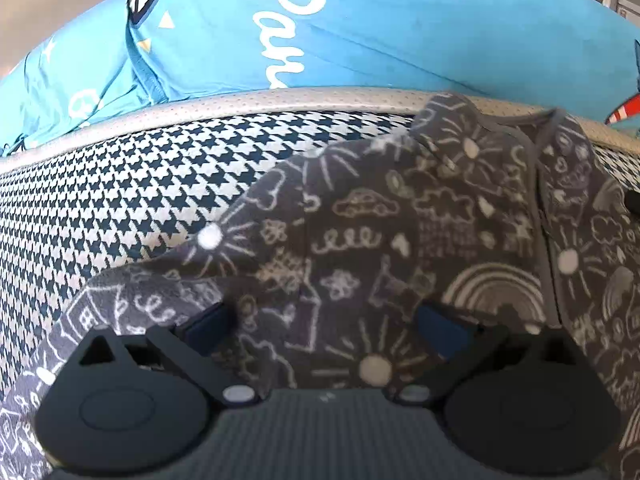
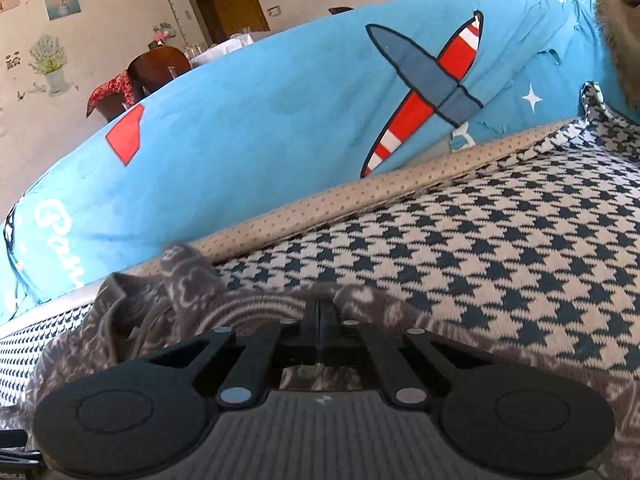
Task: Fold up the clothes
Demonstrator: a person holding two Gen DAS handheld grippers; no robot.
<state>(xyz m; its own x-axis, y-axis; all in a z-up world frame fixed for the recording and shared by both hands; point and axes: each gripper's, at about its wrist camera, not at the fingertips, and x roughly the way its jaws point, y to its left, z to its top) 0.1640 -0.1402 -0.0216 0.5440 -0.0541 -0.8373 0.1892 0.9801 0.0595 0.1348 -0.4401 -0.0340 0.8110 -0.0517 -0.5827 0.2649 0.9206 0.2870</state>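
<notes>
Spreading jaws wide, left gripper (image 1: 324, 326) over grey garment (image 1: 380, 220); right gripper (image 2: 320, 316) jaws closed pinching garment edge.

White script letters "Pa" stand on the blue cover (image 1: 360, 40); the rest is hidden.

A home: wall stickers (image 2: 48, 60), wooden door (image 2: 234, 4), airplane-print bedding (image 2: 280, 120).
</notes>
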